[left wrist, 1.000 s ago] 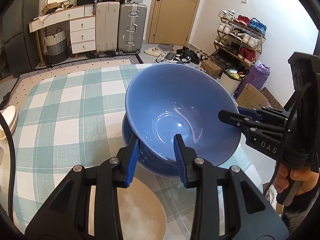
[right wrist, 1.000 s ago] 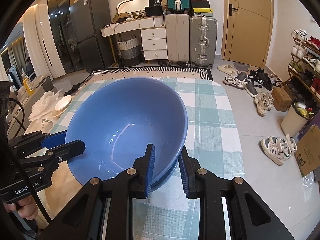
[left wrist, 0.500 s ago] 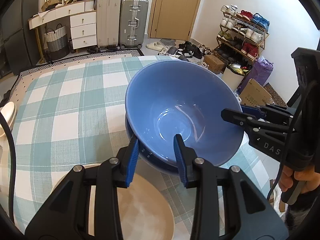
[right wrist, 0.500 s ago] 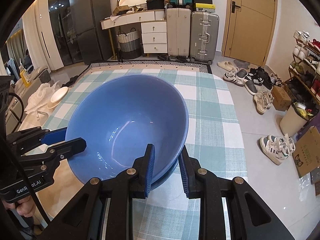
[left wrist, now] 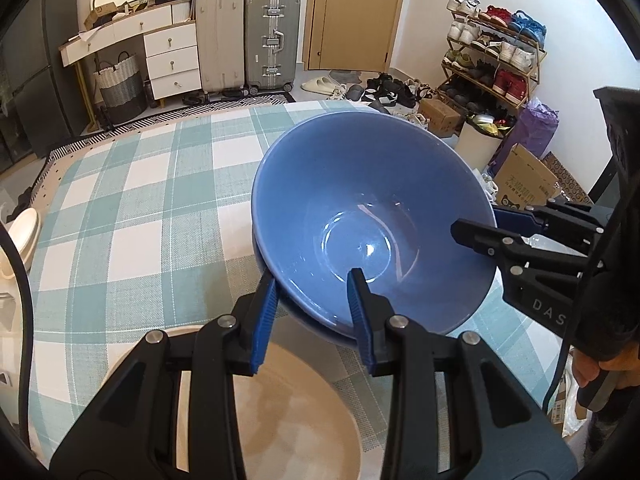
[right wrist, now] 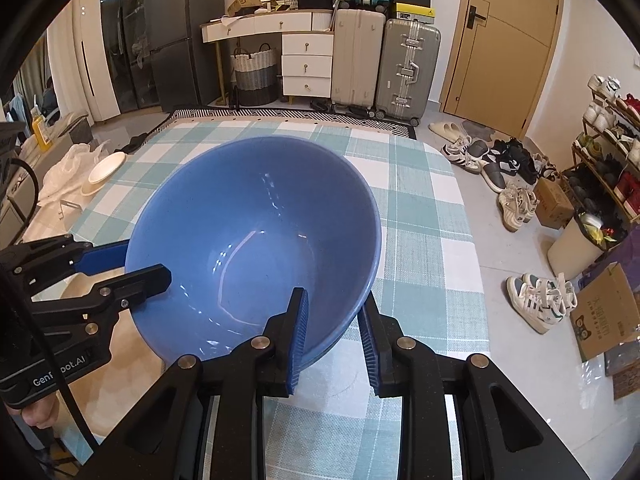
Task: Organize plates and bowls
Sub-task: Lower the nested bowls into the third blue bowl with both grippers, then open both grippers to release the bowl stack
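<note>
Blue bowl (left wrist: 372,216), gripped at opposite rim points by both tools, has sunk since a second ago and now nests in a 2nd blue bowl (left wrist: 320,330) on the checked tablecloth (left wrist: 132,208). Left gripper (left wrist: 310,312) clenches the near rim. Right gripper (right wrist: 332,334) straddles its side, its jaws opening, so stacking looks nearly finished. The lower bowl is mostly hidden. A beige plate (left wrist: 288,412) is partly covered by the left gripper's fingers.
</note>
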### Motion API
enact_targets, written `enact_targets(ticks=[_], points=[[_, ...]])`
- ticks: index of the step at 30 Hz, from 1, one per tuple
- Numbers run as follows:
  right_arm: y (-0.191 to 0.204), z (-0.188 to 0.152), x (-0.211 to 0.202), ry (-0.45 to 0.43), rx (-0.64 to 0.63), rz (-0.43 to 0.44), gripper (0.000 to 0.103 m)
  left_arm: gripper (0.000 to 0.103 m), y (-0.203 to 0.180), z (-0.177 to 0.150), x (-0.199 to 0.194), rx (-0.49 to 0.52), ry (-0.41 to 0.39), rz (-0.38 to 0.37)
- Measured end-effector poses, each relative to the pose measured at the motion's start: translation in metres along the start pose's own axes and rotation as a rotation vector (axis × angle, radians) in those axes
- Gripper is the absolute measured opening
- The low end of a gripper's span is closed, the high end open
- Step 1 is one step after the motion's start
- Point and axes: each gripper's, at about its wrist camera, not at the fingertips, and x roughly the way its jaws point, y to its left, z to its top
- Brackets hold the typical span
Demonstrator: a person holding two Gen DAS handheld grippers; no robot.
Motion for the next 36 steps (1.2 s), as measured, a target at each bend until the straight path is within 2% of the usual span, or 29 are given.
enact_targets(ticks=[7,14,20,23,25,27,28,29,33,36], points=[[0.003,-0.002,0.004,0.008,-0.013,-0.011,0.027,0.033,-0.003,-0.001,0.003,0.014,0.002,0.023],[0.004,-0.005,0.005,0.011,-0.011,-0.008,0.029,0.037,-0.002,0.0,0.003,-0.002,0.01,0.004],[0.004,-0.007,0.004,0.01,-0.01,0.009,0.037,0.043,0.005,-0.003,0.008,-0.028,0.037,-0.022],[0.004,-0.007,0.005,0.013,-0.008,0.012,0.038,0.049,0.008,-0.003,0.008,-0.04,0.04,-0.047],[0.002,-0.008,0.005,0.016,0.006,0.031,0.041,0.059,0.009,-0.003,0.009,-0.046,0.042,-0.05],[0.001,-0.009,0.002,0.011,0.01,0.033,0.051,0.069,0.01,-0.004,0.01,-0.053,0.042,-0.054],[0.0,-0.01,0.001,0.008,0.011,0.032,0.051,0.073,0.011,-0.004,0.009,-0.053,0.039,-0.063],[-0.001,-0.01,0.0,0.006,0.014,0.033,0.053,0.074,0.012,-0.004,0.008,-0.055,0.035,-0.073],[-0.008,-0.009,-0.005,-0.015,0.053,0.052,0.081,0.078,0.018,-0.003,0.007,-0.071,0.026,-0.119],[-0.013,-0.009,-0.008,-0.028,0.08,0.065,0.086,0.08,0.023,-0.002,0.006,-0.086,0.022,-0.12]])
